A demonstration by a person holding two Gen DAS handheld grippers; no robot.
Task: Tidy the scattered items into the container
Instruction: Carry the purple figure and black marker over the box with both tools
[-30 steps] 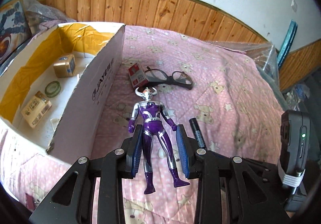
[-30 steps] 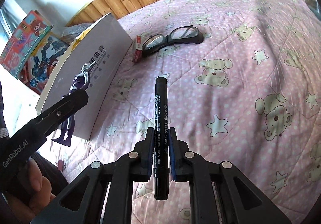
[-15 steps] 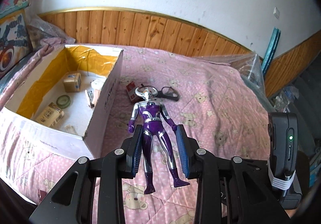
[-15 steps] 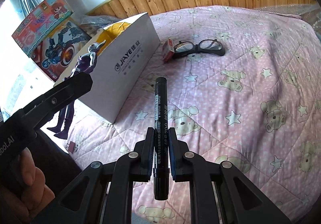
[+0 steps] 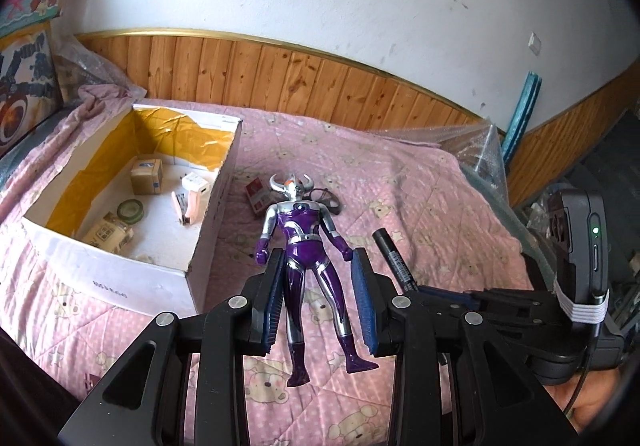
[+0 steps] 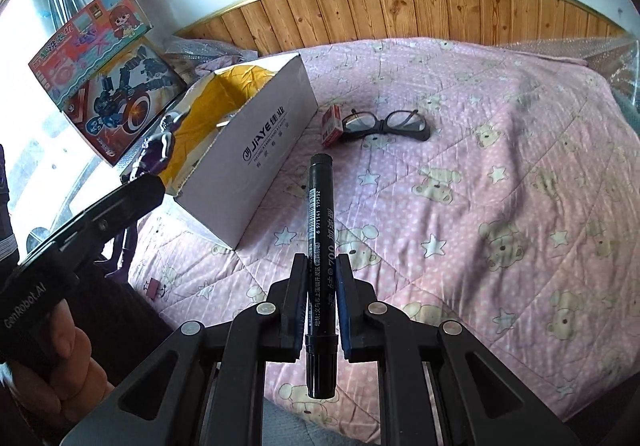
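Left claw [image 5: 320, 300]: my left claw is clamped on the purple and silver toy figure [image 5: 304, 242] at the legs, head pointing away from me, held above the pink bear-print bed [image 5: 420, 198].
Right claw [image 6: 322, 300]: closed on the black marker [image 6: 319, 246], which sticks out forward between the pads, well above the quilt.
Box [image 5: 120, 278]: the white cardboard box sits just left of the figure; its near right corner is close beside my left claw.
Only the left view shows: the box's inside, with a small brown carton [image 5: 147, 176], a green tape roll [image 5: 130, 209], a white charger [image 5: 195, 184] and a yellowish packet [image 5: 108, 236] on the floor of it.
Only the right view shows: the black glasses [image 6: 386, 124] in full, touching a small red and white packet [image 6: 332, 125], both on the bed to the right of the box; also the box's printed side [image 6: 272, 138].
Against a second ago: both claws have risen, so the box and bed look smaller and further below; both grips are unchanged.
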